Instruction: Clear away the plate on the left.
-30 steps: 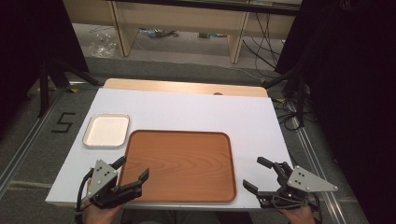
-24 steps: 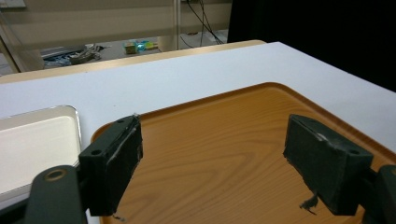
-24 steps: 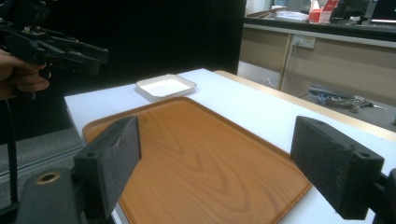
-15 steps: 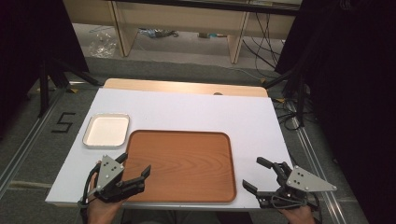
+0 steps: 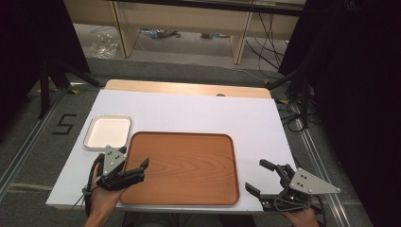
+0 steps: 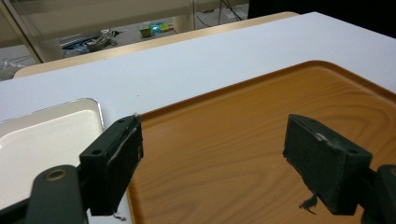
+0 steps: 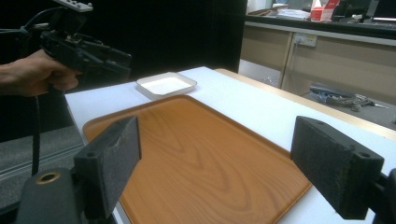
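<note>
Hovering over the wooden tray's (image 5: 189, 165) near-left corner, the left gripper (image 5: 137, 171) has its jaws spread, grasping nothing (likely lining up a grab). Right gripper (image 5: 257, 177), also released, waits off the tray's near-right corner; white dish (image 5: 108, 131) sits just beyond the tray's far-left corner.

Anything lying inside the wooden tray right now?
Nothing lies on the wooden tray: bare wood grain wherever it shows. The open left claw hangs over its near-left edge and hides a small strip there.

A lab: black curtains (image 5: 359, 94), loose floor cables (image 5: 265, 42), taped marker (image 5: 63, 124).
</note>
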### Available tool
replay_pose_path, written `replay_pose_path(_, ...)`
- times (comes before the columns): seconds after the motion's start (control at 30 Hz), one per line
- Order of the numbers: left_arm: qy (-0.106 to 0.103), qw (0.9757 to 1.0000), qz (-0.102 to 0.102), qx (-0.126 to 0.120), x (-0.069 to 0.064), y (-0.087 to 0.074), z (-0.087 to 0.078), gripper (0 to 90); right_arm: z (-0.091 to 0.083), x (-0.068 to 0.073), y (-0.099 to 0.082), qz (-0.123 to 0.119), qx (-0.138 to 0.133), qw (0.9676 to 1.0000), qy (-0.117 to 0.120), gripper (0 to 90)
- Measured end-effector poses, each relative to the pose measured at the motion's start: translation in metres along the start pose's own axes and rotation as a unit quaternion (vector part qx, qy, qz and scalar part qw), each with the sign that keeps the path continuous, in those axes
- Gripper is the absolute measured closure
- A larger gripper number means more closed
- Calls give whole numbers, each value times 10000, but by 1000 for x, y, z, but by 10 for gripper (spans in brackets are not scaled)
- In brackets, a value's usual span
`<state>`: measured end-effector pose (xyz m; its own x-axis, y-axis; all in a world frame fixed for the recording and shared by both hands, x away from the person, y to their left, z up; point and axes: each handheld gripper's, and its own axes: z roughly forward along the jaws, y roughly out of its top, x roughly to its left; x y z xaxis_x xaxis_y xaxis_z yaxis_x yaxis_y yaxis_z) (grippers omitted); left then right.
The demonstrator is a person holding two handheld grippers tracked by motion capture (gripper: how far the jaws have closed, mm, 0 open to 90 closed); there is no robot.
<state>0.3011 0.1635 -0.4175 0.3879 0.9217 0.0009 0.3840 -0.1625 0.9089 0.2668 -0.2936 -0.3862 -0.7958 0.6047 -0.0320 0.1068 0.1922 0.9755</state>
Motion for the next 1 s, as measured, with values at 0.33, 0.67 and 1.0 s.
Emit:
replay_pose_path(0.33,232,9993,-303,36,22,5,17,205,0,1,0,90,71,9999,32,172)
replay_pose_path(0.67,561,9978,-267,211,44,8,33,210,1,0,0,73,-81,9999,53,172)
replay_pose_path(1.0,918,9931,-590,431,86,3,42,229,1,0,0,26,-81,9999,53,173)
